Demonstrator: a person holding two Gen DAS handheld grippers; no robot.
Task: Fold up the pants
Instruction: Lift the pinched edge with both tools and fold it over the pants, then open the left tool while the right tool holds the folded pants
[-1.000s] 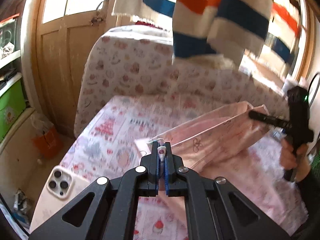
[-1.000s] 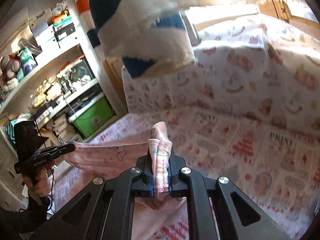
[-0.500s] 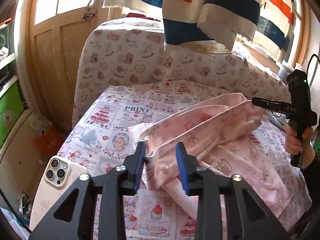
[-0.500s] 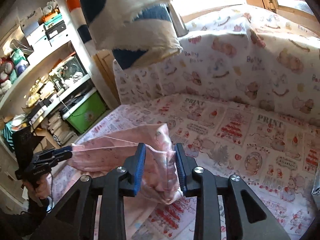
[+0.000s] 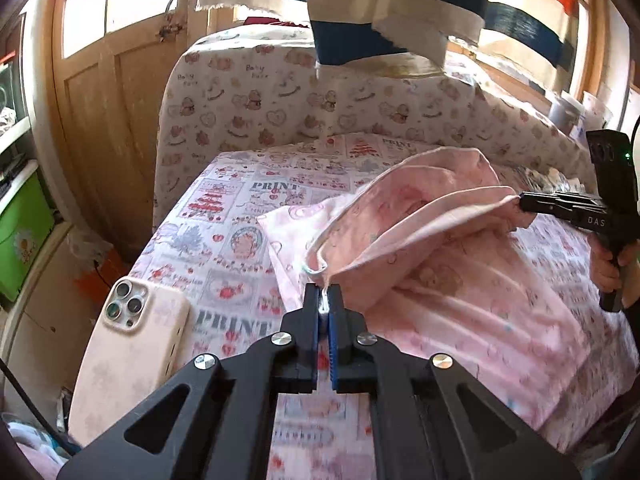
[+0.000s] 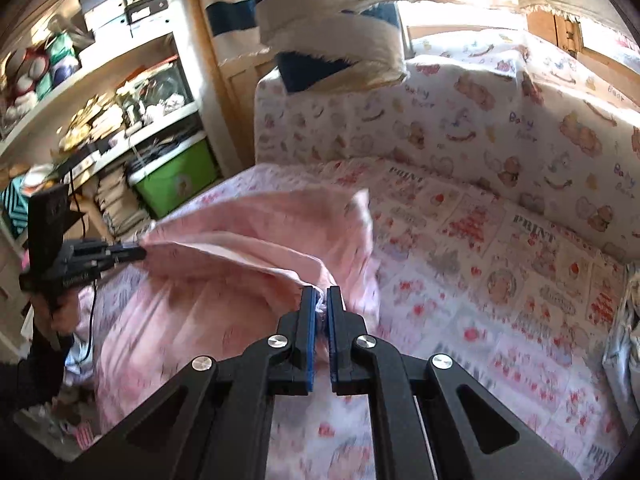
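L wrist view: left gripper (image 5: 324, 300) has just re-closed, pinching a thin hem of the pink pants (image 5: 460, 280), which lie toward the right side of the printed bed cover (image 5: 224, 216). The right gripper (image 5: 524, 202) clamps the far corner, w/ the edge stretched between. Step looks like carrying that edge over for a fold; next move needs both ends travelling together, kept taut. Phone (image 5: 128, 356) sits at the cover's near-left corner, close to the landing zone.

R wrist view: right gripper's jaws have also just closed onto the pants' hem. Striped cloth (image 6: 340, 44) hangs overhead; green bin (image 6: 176, 180) off-bed, no obstacle.
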